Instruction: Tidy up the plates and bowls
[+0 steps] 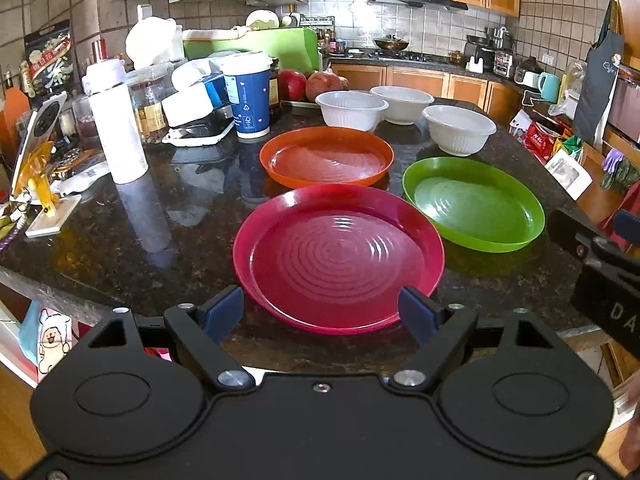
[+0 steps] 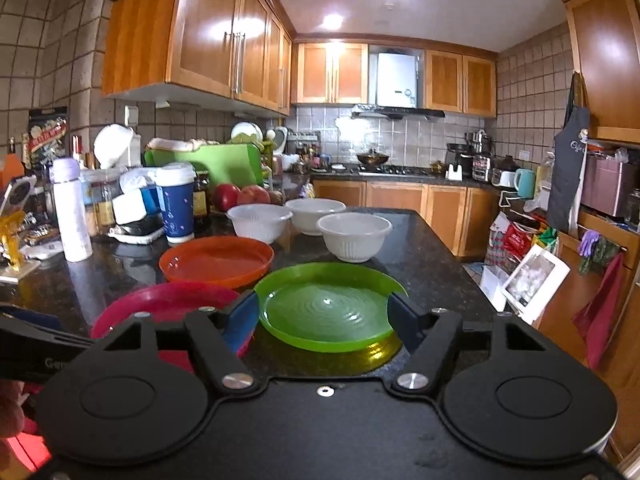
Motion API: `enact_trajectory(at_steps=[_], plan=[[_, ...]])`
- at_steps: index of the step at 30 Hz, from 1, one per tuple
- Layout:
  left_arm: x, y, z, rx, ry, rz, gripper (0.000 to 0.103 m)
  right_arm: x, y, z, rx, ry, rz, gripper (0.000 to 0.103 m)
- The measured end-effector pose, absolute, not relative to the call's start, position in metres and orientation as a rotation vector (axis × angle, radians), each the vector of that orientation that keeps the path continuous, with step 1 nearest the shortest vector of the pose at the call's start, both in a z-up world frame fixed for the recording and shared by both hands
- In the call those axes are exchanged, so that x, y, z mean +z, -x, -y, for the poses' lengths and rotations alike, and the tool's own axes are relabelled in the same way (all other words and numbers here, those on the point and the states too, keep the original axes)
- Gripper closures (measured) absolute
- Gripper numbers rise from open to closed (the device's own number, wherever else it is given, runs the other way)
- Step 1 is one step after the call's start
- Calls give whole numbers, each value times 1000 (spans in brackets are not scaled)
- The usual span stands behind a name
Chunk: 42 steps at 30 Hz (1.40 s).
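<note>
Hovering low over the dark counter (image 1: pixel 120 240), we have our left gripper (image 1: pixel 322 308) spread wide with the red plate (image 1: pixel 338 258) just ahead of its tips. Our right gripper (image 2: pixel 324 318) gapes around the green plate (image 2: pixel 326 306) (not pinching it), orange plate (image 2: pixel 216 260) and three white bowls (image 2: pixel 354 236) beyond.
</note>
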<state>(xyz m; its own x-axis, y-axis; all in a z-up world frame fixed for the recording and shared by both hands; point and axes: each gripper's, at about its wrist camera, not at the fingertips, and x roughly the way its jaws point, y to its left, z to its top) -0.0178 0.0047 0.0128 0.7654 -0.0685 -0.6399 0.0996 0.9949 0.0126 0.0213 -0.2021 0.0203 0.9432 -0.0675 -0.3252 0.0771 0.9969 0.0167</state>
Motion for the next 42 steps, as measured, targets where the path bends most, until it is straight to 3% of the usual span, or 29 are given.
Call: enact_trajectory(at_steps=[5,10,13,28,42], plan=[[14,20,-10,-55,-33,-684,19,22,-23,202,-36,-57,-330,30],[15,14,-21,-54,-20,-709,31,19,-32,201,26,-103,-385,34],[15,8,-28,-61,-34,-710,32,18,-34,196,18,-78,-376,34],[7,-42,-67,-102,-67,-769,39,-3,-79,166,28,-123,-553,62],[-10,-86,-82,-234,-123,-823,50,-21,-114,147,-73,-177,-670,68]])
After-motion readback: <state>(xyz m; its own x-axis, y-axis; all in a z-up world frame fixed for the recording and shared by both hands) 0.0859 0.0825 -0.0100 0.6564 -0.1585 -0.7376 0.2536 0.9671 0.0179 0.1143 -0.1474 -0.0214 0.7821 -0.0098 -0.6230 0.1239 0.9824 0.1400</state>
